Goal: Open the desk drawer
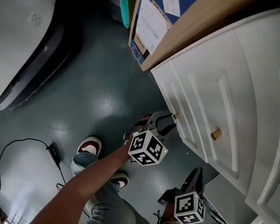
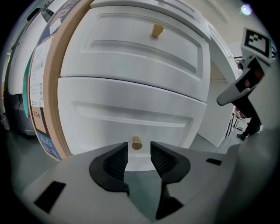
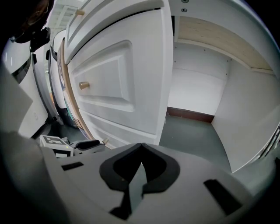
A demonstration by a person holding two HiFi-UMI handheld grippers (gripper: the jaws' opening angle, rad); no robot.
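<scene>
Drawer point(image 2: 131, 116) front, white w/ small brass knob point(image 2: 137, 142), is sitting flush and shut in the counter, next to a 2nd drawer point(image 2: 131, 48). Left claw point(image 2: 139, 156) is hovering right at the knob, jaws standing partly apart, knob sitting in the gap at their tips, not pinched. Right claw point(image 3: 140, 162) is hanging well away from the knob, jaws pressing together, holding nothing.

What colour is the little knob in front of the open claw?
The knob is shiny gold; the left gripper view shows it best.
</scene>
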